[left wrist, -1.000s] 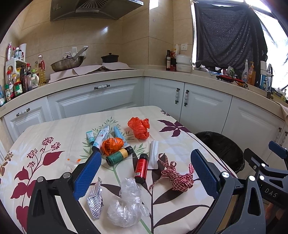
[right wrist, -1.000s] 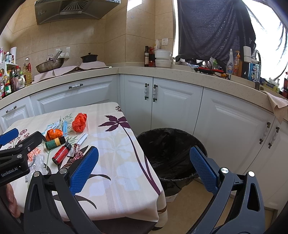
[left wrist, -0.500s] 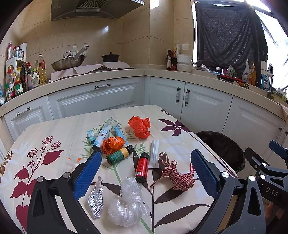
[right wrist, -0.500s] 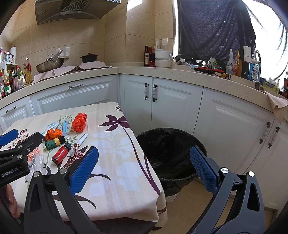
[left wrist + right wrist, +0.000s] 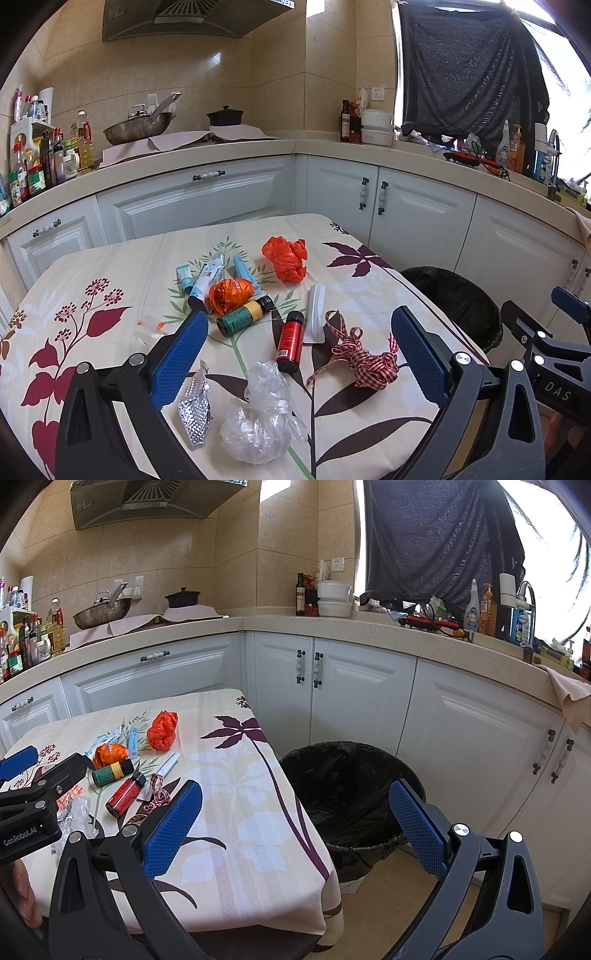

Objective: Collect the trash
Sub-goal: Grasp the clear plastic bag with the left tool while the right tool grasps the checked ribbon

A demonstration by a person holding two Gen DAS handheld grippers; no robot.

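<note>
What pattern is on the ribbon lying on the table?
Red-and-white gingham check on the ribbon, clearest in the left wrist view.

Matt printed cloth over the desk (image 5: 92, 266), crinkled clear plastic bag (image 5: 258, 417), embossed shiny foil packet (image 5: 195, 406), woven gingham ribbon (image 5: 364, 360), glossy red bottle (image 5: 290, 339), glossy black bin liner (image 5: 351, 782) (creased), textured blue pads (image 5: 177, 360) on the jaws.

In the right wrist view the left gripper (image 5: 16, 771) hides part of the clear plastic bag (image 5: 79, 814); labels on the counter bottles (image 5: 22, 646) seem too small to read.
</note>
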